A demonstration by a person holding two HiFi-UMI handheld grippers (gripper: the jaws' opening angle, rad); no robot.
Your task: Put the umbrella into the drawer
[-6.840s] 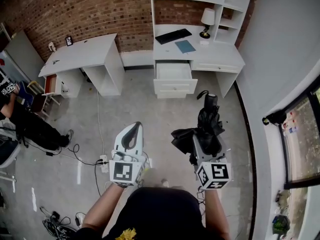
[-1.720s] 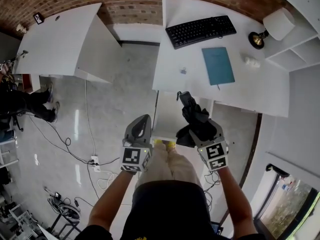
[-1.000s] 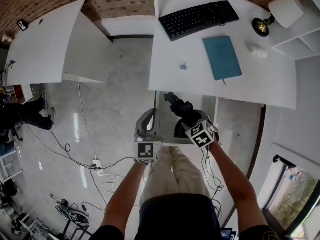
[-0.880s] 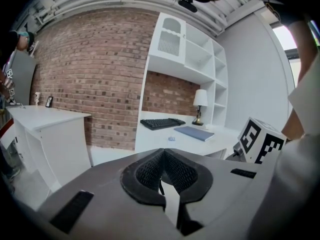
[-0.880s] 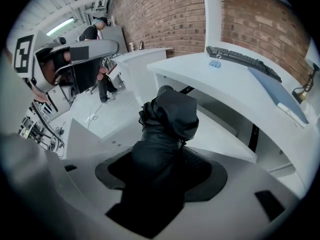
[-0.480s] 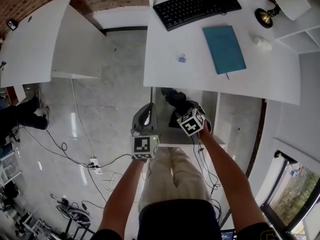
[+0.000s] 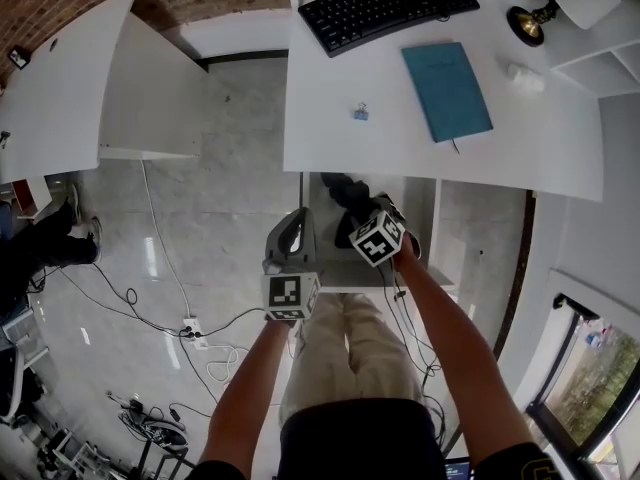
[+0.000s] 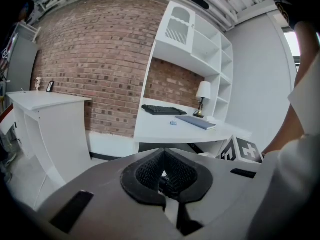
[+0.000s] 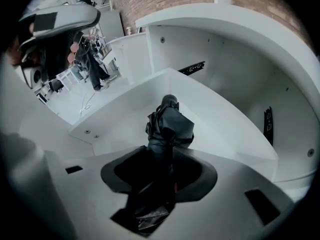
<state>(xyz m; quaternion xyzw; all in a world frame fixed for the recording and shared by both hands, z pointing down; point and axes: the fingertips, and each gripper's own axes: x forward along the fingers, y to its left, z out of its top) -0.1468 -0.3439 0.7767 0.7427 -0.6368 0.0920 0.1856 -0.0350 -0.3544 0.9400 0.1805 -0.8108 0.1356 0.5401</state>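
Umbrella: black folded fabric umbrella (image 9: 169, 126) reaches down inside the open white drawer (image 9: 115, 119); its far end is low over the drawer floor; whether it touches, I cannot tell
Right tongs: right tongs (image 9: 160, 171) point steeply down into the drawer and are closing on the umbrella; its bunched cloth fills the gap between the pads
Left tongs: left tongs (image 8: 164, 176) are closed on nothing; in the head view they sit at nine o'clock of the umbrella, near the drawer's left rim
Worktop: white worktop (image 7: 400, 118) at twelve o'clock overhangs the drawer's back
Risk, snag: loose cloth wedged between the pads could cling on release and drag the umbrella back out
Risk, jam: an umbrella left leaning on a wall could likely foul the worktop's edge and stop the drawer shutting
Risk, knock: the right tongs could strike the drawer wall when lifted, being so deep in it
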